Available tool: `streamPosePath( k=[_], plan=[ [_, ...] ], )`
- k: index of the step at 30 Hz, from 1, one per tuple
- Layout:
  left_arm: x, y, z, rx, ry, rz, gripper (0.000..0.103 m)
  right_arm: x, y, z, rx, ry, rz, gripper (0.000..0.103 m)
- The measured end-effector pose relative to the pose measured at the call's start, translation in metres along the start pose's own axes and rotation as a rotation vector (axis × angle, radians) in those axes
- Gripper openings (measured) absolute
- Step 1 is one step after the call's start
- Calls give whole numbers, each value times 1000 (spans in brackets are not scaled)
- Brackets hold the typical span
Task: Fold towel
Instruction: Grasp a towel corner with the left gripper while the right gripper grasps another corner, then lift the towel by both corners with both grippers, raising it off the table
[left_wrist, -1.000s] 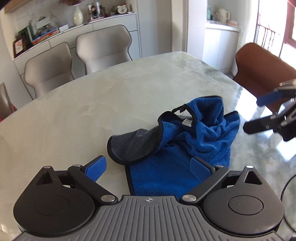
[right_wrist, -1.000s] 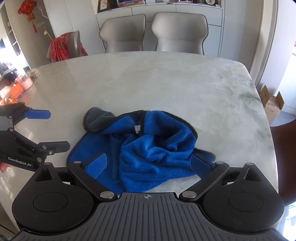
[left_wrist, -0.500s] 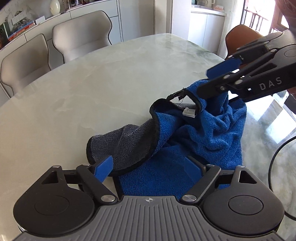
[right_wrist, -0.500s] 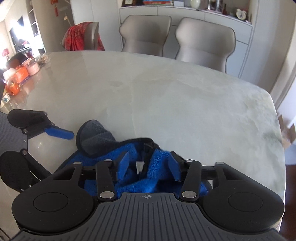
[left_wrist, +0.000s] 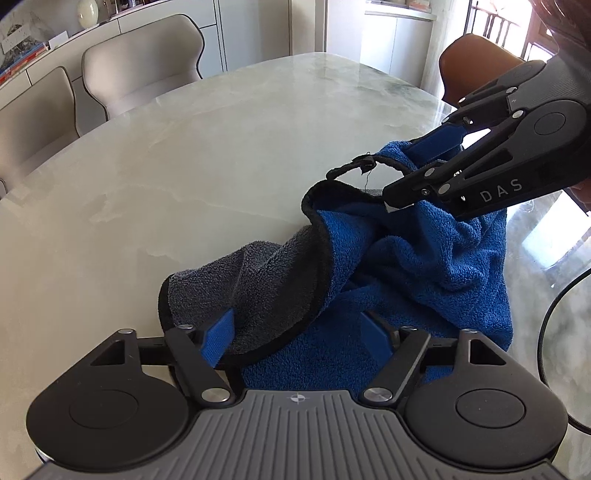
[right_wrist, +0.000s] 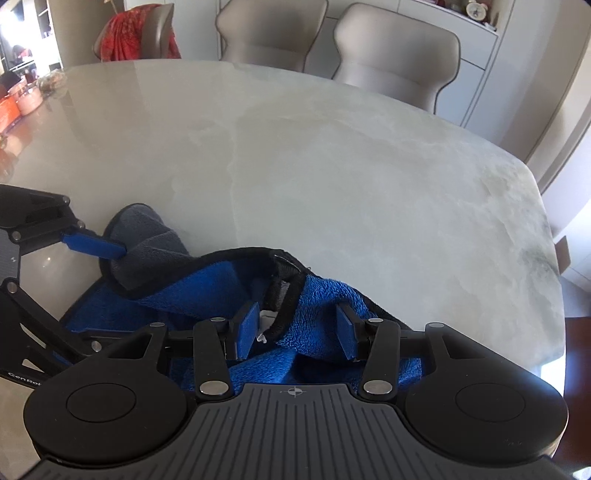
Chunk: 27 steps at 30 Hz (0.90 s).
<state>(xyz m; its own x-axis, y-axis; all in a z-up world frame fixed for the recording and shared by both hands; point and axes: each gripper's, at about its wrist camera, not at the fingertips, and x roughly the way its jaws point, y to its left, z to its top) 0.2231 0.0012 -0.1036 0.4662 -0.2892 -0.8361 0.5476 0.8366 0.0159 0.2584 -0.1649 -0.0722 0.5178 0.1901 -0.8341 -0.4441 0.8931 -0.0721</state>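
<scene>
On the glossy marbled desk, my crumpled terry towel: blue pile, grey reverse, black binding.
Both my claws are closing with cloth between the pads, left claw and right claw not yet pinching; the right's casing reads "DAS".

Towel, near edge: hidden behind the left gripper body in the left wrist view.
Towel label: mostly covered by the black hem; print too small to read.
Right gripper, pad contact: cannot be told; folds cover the pad faces.
Cable: cut off by the right picture edge.
Shelf items: too small to identify.
</scene>
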Motion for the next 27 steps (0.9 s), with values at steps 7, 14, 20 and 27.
streamPosePath(
  k=[7, 14, 20, 27],
  plan=[
    [3, 3, -4, 1, 14, 7, 37, -3, -8, -11, 25, -42, 3, 15],
    [-12, 12, -9, -45, -12, 18, 12, -28, -16, -10, 101, -130, -6, 13],
    [-28, 3, -10, -37, -26, 50, 10, -65, -44, -18, 197, -193, -40, 13],
    [-51, -4, -5, -34, -56, 79, 10, -105, -67, -42, 298, -222, -70, 12]
  ],
)
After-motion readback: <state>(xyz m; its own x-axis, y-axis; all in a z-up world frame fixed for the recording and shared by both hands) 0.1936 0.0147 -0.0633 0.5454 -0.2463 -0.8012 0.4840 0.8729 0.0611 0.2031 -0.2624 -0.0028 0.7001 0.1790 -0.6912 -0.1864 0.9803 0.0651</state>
